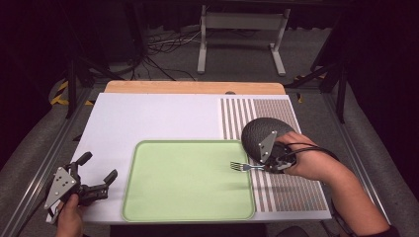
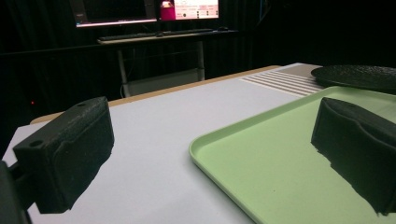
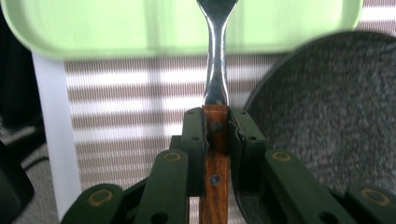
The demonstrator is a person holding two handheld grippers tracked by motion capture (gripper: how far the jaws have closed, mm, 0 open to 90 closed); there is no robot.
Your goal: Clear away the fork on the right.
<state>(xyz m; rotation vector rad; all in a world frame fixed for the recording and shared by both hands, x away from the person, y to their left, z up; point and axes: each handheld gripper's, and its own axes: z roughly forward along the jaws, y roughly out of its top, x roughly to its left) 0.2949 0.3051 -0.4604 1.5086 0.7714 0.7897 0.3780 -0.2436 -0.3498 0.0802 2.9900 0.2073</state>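
Observation:
A fork (image 1: pixel 243 167) with a wooden handle is held level over the right edge of the light green tray (image 1: pixel 163 207), tines toward the tray's middle. My right gripper (image 1: pixel 269 165) is shut on the fork's handle (image 3: pixel 215 140); the metal neck (image 3: pixel 215 70) runs up toward the tray (image 3: pixel 93 28). A dark grey plate (image 1: pixel 257 131) lies just behind the right gripper on the striped mat; the plate (image 3: pixel 327 116) also lies at the right of the right gripper view. My left gripper (image 1: pixel 96 174) rests open at the table's front left, its fingers (image 2: pixel 70 154) apart beside the tray (image 2: pixel 261 163).
A white sheet (image 1: pixel 158 118) covers the table, with a striped placemat (image 1: pixel 291 192) on its right part. A wooden strip (image 1: pixel 192 87) edges the far side. A metal stand (image 1: pixel 242 34) and cables are on the floor beyond. A desk with monitors (image 2: pixel 154 14) stands in the dark background.

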